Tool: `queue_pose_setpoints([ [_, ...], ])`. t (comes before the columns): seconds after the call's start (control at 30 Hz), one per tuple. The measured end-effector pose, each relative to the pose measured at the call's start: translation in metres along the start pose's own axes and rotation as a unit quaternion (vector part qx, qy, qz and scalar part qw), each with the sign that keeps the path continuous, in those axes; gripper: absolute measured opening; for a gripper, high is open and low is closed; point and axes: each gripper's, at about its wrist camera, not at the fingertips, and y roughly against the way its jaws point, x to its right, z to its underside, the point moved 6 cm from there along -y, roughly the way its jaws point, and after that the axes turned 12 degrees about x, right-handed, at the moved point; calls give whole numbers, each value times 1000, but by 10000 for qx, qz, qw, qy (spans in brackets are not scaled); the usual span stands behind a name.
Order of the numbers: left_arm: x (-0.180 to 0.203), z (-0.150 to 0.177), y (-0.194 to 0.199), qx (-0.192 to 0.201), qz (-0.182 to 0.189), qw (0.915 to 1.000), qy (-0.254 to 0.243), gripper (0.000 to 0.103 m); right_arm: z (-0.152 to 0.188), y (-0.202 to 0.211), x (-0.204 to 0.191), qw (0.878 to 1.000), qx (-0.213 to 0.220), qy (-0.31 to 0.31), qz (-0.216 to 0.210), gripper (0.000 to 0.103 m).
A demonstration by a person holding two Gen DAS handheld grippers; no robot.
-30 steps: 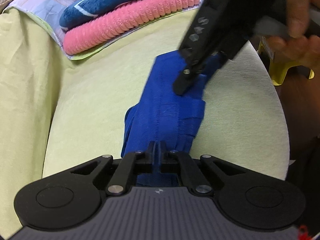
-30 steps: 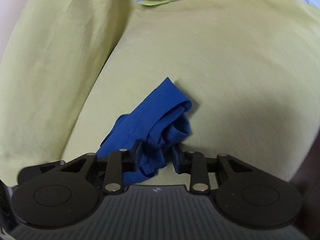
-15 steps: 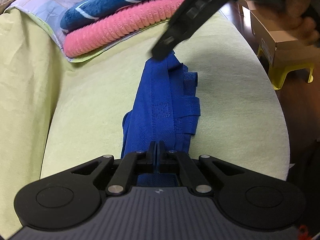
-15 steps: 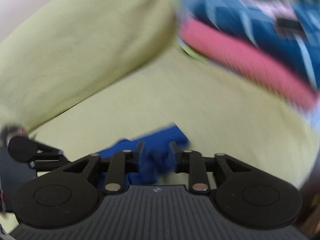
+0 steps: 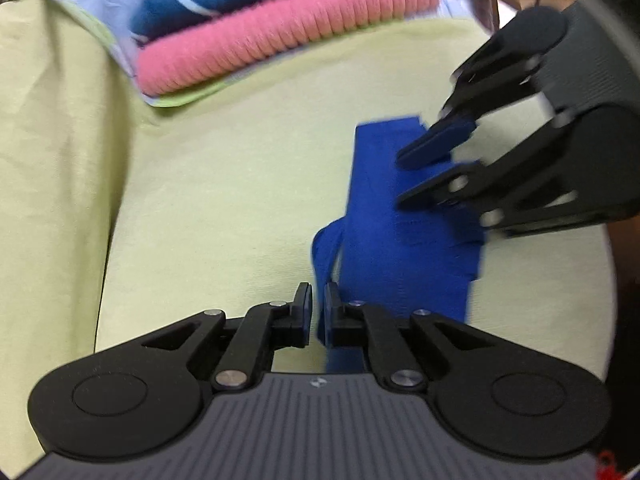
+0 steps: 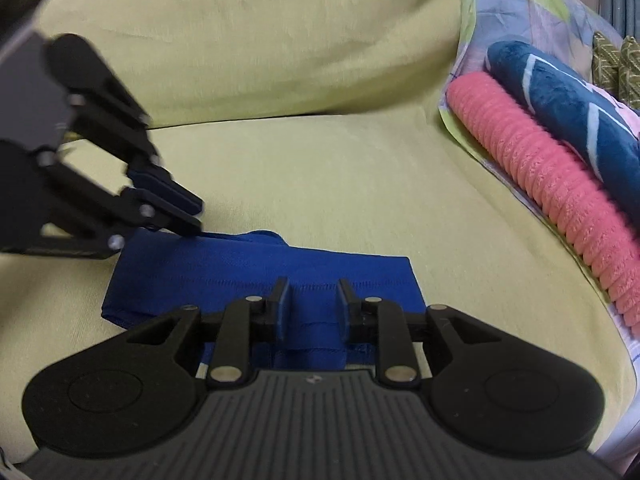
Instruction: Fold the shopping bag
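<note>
Item: blue shopping bag (image 6: pixel 256 276), woven fabric with visible stitch lines, lying on the yellow-green seat cushion (image 6: pixel 340 184) as a long narrow band, already folded lengthwise. One end was square and flat; the other was looser, with a strap loop (image 5: pixel 326 248) standing off the edge. The surface was mostly smooth, with slight puckering along the seams.

Step in hand, by judgement: the strip was laid down and the grips were being reset for the next fold, end over end. To do it well, each gripper should take a corner of one short end, catch all layers including the loose strap, lift only enough to clear the cushion, carry that end over to the other and line up the edges before letting go. Soft fabric will sag and slip out of alignment if pinched off-centre.

Left gripper (image 5: pixel 316 308): jaws nearly together with a thin gap. The strap edge ran up beside or between them; whether the pads pressed on it could not be told. It pointed steeply down at the looser end of the bag.

Right gripper (image 6: pixel 310 306): jaws parted, released, hovering just over the middle of the strip with nothing pinched; they had just been narrowing slightly.

Surroundings: a pink ribbed cushion (image 6: pixel 540 160) and a dark blue patterned one (image 6: pixel 568 108) stacked on a pastel patterned cloth (image 5: pixel 100 12), well apart from the bag.
</note>
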Motion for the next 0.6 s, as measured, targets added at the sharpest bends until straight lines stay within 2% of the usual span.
queue_pose_setpoints([
  [0.07,-3,-1,-13,-166,239,9996,-34,2,2,5,1,10000,34,-88,-23,21],
  [0.23,-18,-15,-34,-216,752,9961,418,4,7,12,3,9997,109,-176,-88,21],
  [0.47,-30,-16,-41,-58,854,9895,1167,6,8,11,8,9993,189,-302,-146,21],
  [0.53,-35,-16,-41,-38,910,9853,1446,10,8,11,9,9991,197,-331,-169,21],
  [0.6,-42,-17,-41,-49,894,9813,1707,24,8,11,9,9990,210,-343,-182,21],
])
